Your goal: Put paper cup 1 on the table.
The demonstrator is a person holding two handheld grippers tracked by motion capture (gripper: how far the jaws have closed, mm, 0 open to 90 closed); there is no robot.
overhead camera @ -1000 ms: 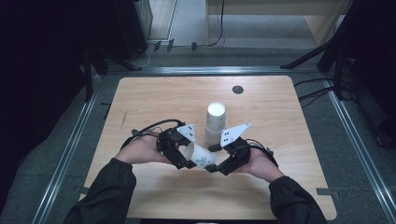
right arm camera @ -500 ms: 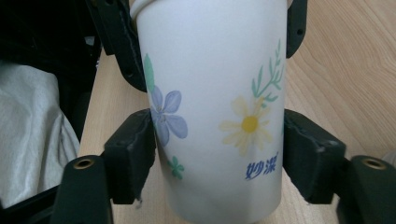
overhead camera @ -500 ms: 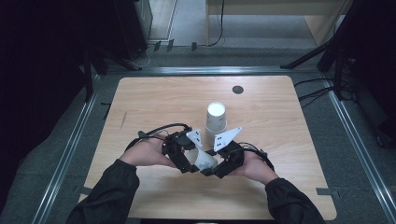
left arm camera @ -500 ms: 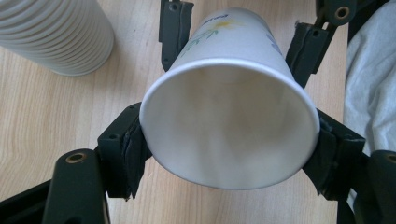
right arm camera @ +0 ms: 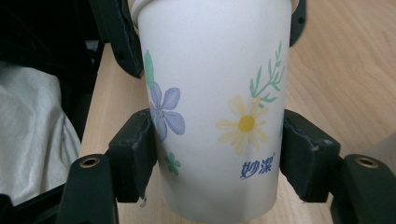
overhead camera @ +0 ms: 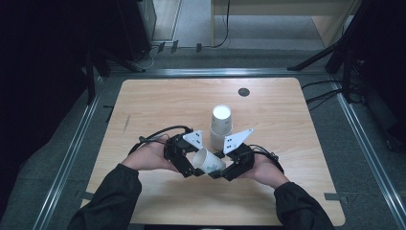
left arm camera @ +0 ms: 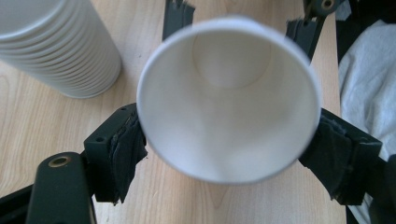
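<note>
Both grippers' [overhead camera: 194, 165] [overhead camera: 221, 168] padded black jaws flank a smooth, tapered paper cup [overhead camera: 208, 161].

The stack of cups [overhead camera: 221, 125] stands mid-table [overhead camera: 158, 103]; just before it lies a single cup [overhead camera: 208, 161] (on its side), the left hand-held gripper [overhead camera: 192, 168] and the right hand-held gripper [overhead camera: 221, 171] flanking that cup.

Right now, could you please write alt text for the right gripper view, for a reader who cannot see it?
A white paper cup printed with flowers and blue lettering stands between the right gripper's two black jaws, whose pads press its sides near the base. Behind it lies the wooden table, with white cloth at the left.
</note>
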